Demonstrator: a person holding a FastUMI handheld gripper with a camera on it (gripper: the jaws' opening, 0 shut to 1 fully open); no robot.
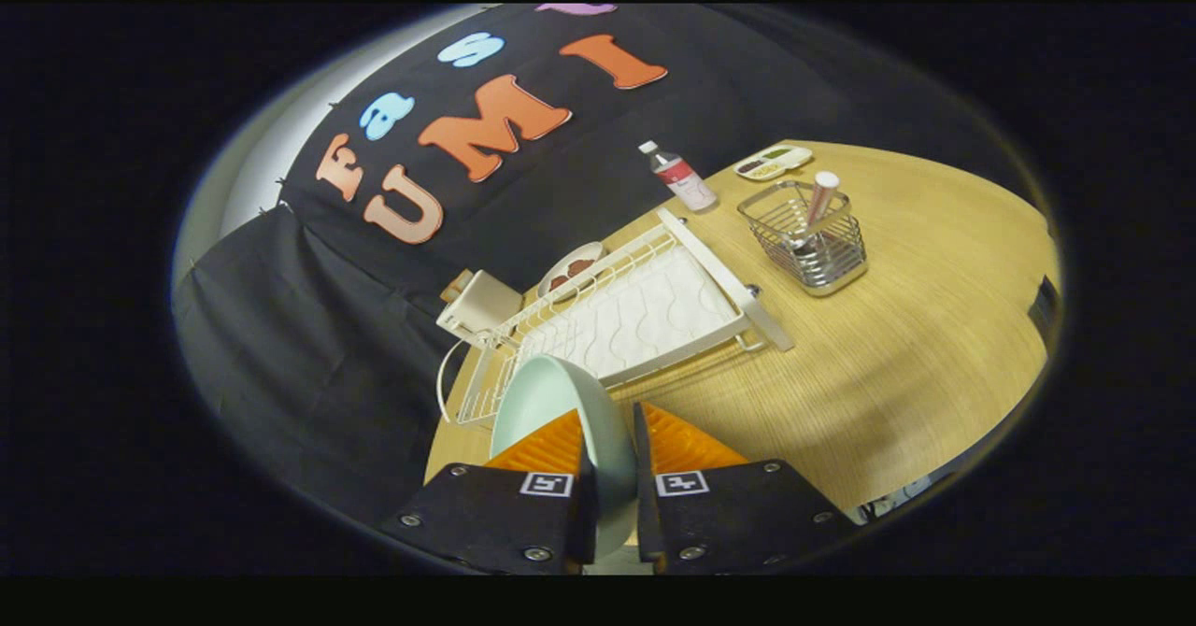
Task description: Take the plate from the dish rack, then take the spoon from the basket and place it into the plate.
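Plate [551, 411] sits edge-on between my gripper [612, 439] fingers, both of them pressed against it, so I have it clamped; it is pale green and held up off the table [888, 355], just in front of the rack [635, 313]. I see the white rack lying ahead of the fingers, its slots bare. Beyond it, against the black wall, I make out a white box [481, 308] and a small dish [570, 269] with something dark on it, though I can't say what. Further along the table stands the wire basket [808, 234], well apart from the rack, with what looks like the spoon [815, 206] leaning in it, handle up. A small bottle [678, 176] stands near the rack's far corner, and a flat white tray [773, 162] lies behind the basket.
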